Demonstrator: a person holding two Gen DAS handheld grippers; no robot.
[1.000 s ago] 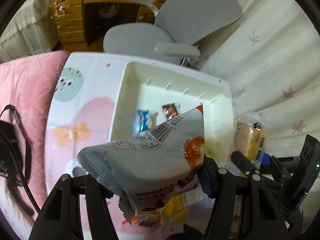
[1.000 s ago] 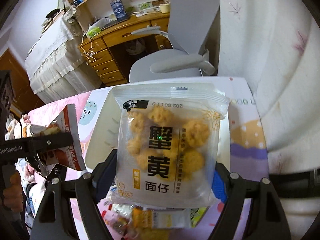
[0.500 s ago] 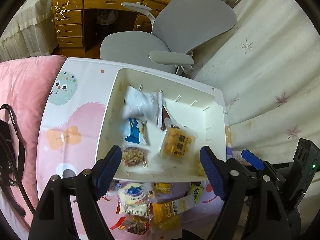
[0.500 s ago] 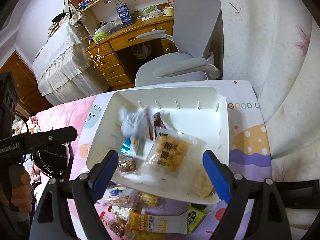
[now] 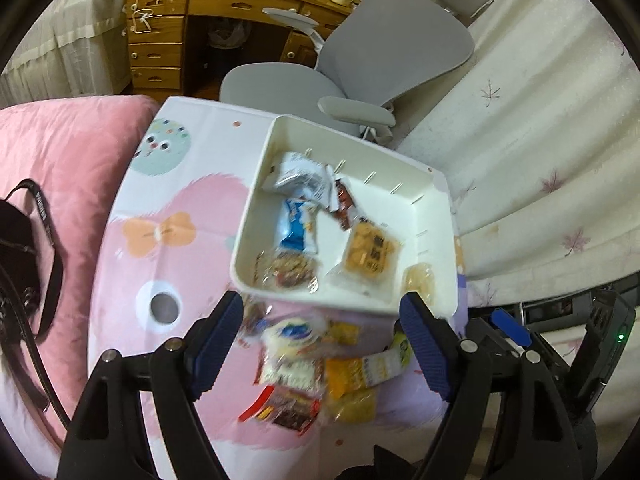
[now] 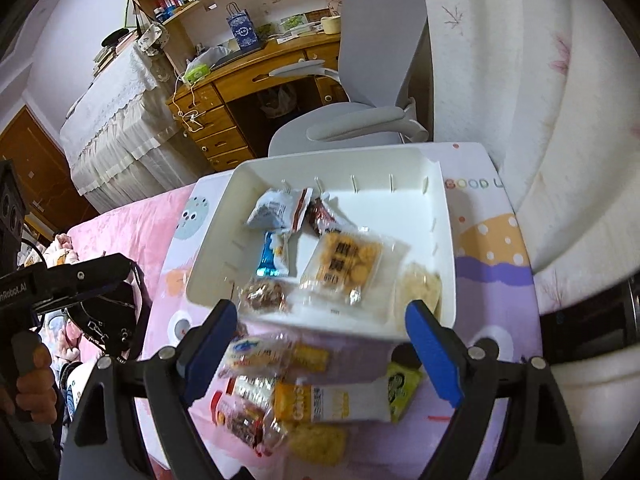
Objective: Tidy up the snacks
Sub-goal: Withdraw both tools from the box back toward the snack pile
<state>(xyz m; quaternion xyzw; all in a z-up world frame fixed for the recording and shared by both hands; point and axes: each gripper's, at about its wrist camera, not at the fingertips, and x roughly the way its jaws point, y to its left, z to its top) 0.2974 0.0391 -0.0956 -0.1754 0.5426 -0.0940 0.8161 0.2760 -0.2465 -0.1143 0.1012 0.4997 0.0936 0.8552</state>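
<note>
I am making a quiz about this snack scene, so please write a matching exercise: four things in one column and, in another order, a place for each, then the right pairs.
Things:
1. blue packet
2. clear bag of yellow balls
3. yellow-green packet
4. grey chair

Places:
A. beyond the table's far edge
B. on the table, outside the tray's near right corner
C. in the tray, left part
D. in the tray, middle

Pairs: 1-C, 2-D, 3-B, 4-A

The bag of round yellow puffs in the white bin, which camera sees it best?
The right wrist view. There the bag of yellow puffs lies sharp and large in the white bin, with its printed label easy to see. The left wrist view also shows the bag, but smaller and blurrier.
</note>
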